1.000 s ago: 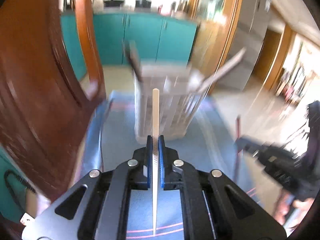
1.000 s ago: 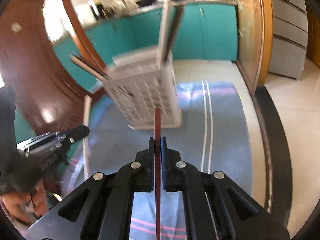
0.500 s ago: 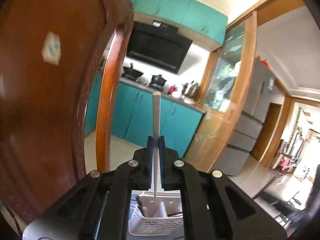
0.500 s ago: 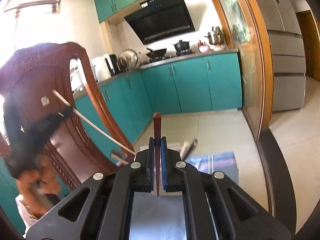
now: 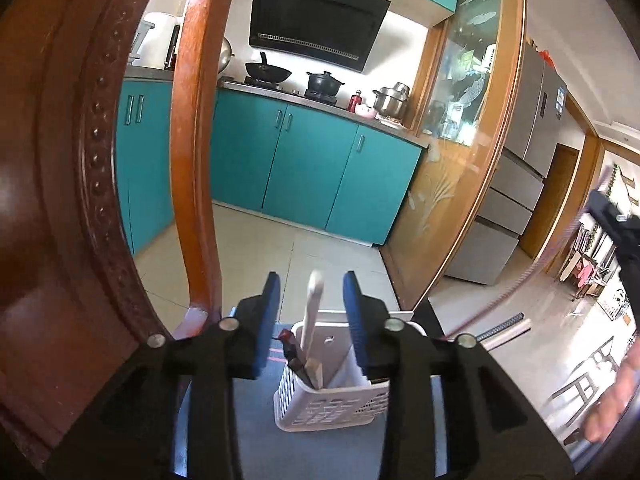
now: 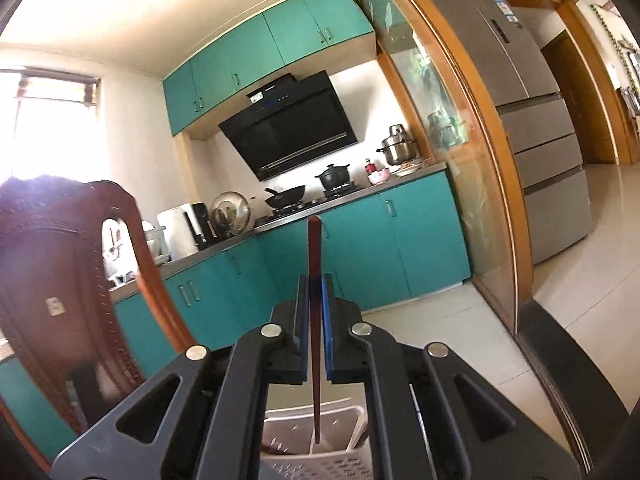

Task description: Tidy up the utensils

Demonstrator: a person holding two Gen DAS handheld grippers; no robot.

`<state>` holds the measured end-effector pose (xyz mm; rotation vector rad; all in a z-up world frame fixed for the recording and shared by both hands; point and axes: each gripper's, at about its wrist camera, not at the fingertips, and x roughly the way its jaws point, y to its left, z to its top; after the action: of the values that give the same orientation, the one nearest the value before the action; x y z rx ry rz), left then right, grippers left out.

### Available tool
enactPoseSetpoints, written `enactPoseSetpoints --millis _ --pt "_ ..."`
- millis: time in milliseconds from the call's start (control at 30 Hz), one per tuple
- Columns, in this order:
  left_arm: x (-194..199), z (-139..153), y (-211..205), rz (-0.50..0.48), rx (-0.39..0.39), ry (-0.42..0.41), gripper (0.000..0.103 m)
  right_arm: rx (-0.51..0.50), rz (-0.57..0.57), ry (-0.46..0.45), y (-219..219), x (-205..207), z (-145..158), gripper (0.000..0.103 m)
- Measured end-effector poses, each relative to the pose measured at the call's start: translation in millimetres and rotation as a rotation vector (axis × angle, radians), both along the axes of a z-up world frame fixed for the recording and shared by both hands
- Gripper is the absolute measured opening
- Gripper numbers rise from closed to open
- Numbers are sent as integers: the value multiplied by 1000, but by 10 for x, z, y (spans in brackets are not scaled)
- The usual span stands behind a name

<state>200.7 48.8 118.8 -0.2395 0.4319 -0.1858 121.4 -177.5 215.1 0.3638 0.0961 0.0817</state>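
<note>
A white perforated utensil basket (image 5: 332, 404) stands on the blue cloth below my left gripper (image 5: 311, 312). The left gripper is open and empty. A pale utensil (image 5: 311, 312) stands loose in the basket between the open fingers, beside a few dark utensils (image 5: 294, 360). My right gripper (image 6: 315, 320) is shut on a thin dark red utensil (image 6: 314, 264) held upright, its lower end hanging above the basket (image 6: 320, 420). The right gripper's body (image 5: 616, 224) and the red utensil show blurred at the right of the left wrist view.
A carved wooden chair back (image 5: 80, 200) stands close on the left, also in the right wrist view (image 6: 72, 280). Teal kitchen cabinets (image 5: 312, 168), a glass partition with wooden frame (image 5: 472, 160) and a grey fridge (image 6: 532, 120) are behind. The blue striped cloth (image 5: 256, 408) covers the table.
My left gripper has opened and let go of the pale utensil, which now stands in the basket. My right gripper has tilted up and come over the basket with the red utensil.
</note>
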Motion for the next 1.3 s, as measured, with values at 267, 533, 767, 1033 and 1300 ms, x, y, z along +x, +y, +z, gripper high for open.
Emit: enactPoseSetpoints --millis 267,533,767,1033,1300 --pt "-177 -24 125 21 31 -12 51 -94 35 111 260 389 -387 7" --pt "-310 -105 118 32 114 -29 58 -207 52 175 547 463 -620 7" --pt "-445 -131 89 30 174 -58 64 -220 41 157 583 162 -537 47" --pt "-1018 -645 4 80 349 -126 83 -275 18 85 585 -580 -697 90" --pt "-1461 -953 62 74 399 -84 99 -342 -24 330 493 -943 -1526 100"
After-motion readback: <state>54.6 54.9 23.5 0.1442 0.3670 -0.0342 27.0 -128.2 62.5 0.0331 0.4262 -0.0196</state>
